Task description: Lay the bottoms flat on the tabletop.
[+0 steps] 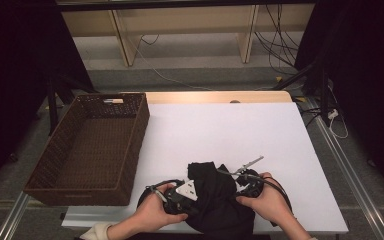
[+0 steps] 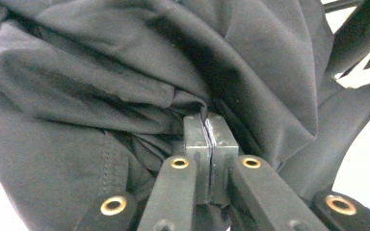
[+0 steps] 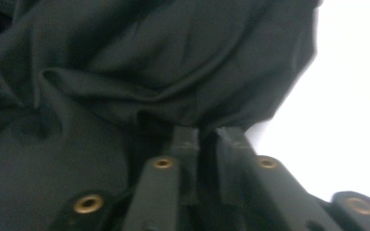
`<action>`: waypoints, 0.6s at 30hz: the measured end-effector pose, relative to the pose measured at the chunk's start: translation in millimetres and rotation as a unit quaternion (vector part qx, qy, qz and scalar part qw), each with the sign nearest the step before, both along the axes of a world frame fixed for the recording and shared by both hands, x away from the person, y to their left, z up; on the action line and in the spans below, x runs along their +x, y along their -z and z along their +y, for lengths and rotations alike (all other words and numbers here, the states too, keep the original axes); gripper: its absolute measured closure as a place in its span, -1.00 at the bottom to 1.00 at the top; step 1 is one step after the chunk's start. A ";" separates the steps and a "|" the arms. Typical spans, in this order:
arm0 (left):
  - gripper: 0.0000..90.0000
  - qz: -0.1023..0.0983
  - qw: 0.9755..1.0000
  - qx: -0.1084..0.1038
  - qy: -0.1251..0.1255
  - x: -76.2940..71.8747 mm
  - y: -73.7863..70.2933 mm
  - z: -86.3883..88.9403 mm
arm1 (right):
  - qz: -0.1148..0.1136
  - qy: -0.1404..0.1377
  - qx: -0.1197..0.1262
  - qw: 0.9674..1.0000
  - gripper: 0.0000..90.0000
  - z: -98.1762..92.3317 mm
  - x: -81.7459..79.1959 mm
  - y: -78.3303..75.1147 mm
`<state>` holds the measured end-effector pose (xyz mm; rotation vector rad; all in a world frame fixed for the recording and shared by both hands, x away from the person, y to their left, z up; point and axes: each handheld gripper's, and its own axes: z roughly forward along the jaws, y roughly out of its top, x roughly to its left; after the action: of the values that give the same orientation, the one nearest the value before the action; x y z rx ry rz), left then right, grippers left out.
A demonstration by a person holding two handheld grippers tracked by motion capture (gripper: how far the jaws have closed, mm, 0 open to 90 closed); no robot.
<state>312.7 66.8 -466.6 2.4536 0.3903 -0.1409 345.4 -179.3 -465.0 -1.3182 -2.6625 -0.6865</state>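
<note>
While both grippers (image 2: 205,120) (image 3: 207,132) pinch black cloth (image 1: 215,192), white table (image 1: 230,125), wicker basket (image 1: 130,145) left

A black cloth (image 1: 220,197) lies bunched near the front edge of the white table (image 1: 230,130); everything else sits in relation to it. The left gripper (image 1: 192,196) presses in against the cloth's left side, held by a hand (image 1: 152,212) just left of that; the right gripper (image 1: 241,182) meets the cloth's right side, with the other hand (image 1: 265,197) wrapped behind it. A thin grey rod (image 1: 250,163) pokes up and right from the cloth's top edge; the brown wicker basket (image 1: 135,145) stands well to the left of the cloth and farther back, overhanging the table's left edge.
</note>
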 end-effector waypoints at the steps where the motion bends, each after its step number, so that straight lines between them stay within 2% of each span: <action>1: 0.98 -0.001 1.000 0.001 -0.001 -0.3 1.5 -1.0 | 0.000 -0.001 -0.007 1.000 0.92 2.3 1.0 -1.3; 3: 0.98 -0.001 1.000 0.003 -0.001 0.2 4.0 -4.3 | -0.009 0.003 -0.012 1.000 0.94 5.7 4.1 -4.3; 6: 0.98 -0.005 1.000 0.002 -0.010 3.3 6.2 -8.5 | -0.027 0.024 -0.001 0.999 0.95 5.8 13.5 -6.9; 8: 0.98 -0.011 1.000 0.001 -0.019 8.0 4.8 -8.4 | -0.046 0.041 0.017 0.998 0.95 4.8 19.0 -14.1; 10: 0.98 -0.018 0.999 0.004 -0.030 11.9 2.0 -4.4 | -0.069 0.043 0.046 0.996 0.95 4.5 20.4 -24.9; 14: 0.98 -0.017 0.999 0.005 -0.046 13.0 -0.6 8.0 | -0.073 0.006 0.092 0.993 0.93 11.0 10.3 -35.0; 16: 0.98 -0.019 0.999 0.010 -0.048 10.2 -1.6 14.1 | -0.057 -0.022 0.122 0.991 0.92 18.8 2.7 -33.1; 18: 0.98 -0.020 0.998 0.013 -0.051 6.9 -1.7 21.5 | -0.037 -0.054 0.133 0.989 0.90 29.5 -5.4 -30.0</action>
<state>319.6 88.3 -465.0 2.4521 0.5002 -0.0439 340.0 -149.8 -435.0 -1.0905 -2.5616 -1.0496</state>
